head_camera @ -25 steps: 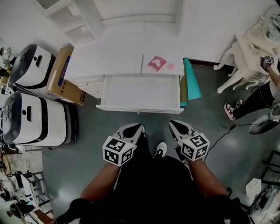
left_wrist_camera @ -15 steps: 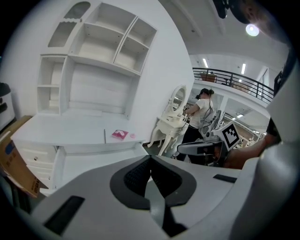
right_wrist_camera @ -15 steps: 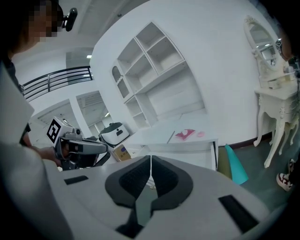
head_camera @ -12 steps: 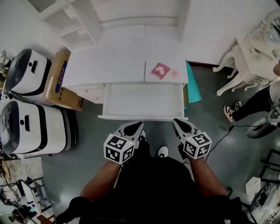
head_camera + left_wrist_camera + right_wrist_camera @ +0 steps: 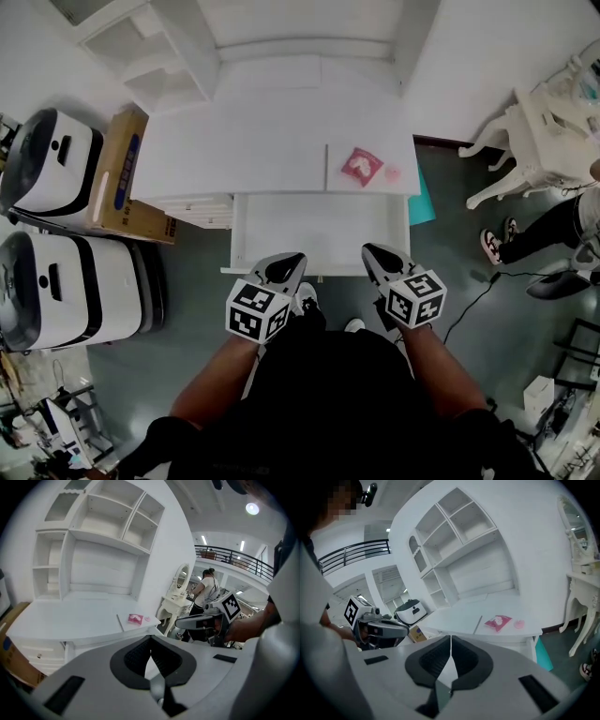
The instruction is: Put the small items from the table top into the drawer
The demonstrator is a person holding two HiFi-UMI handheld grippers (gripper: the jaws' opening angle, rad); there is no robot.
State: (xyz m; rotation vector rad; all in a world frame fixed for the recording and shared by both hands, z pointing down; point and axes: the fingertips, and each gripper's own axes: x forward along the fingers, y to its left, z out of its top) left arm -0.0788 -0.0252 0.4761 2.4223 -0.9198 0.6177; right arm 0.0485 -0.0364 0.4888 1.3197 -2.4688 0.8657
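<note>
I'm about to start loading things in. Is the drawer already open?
Open: the drawer is pulled out from under the table top, its bare white bottom showing in the head view.

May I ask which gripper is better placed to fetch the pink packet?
Right, probably: the pink packet lies at the right end of the table, nearer the right gripper than the left gripper.

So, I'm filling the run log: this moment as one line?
left gripper shut, empty | right gripper shut, empty | drawer open, looks bare | pink packet and pink disc on table
</note>
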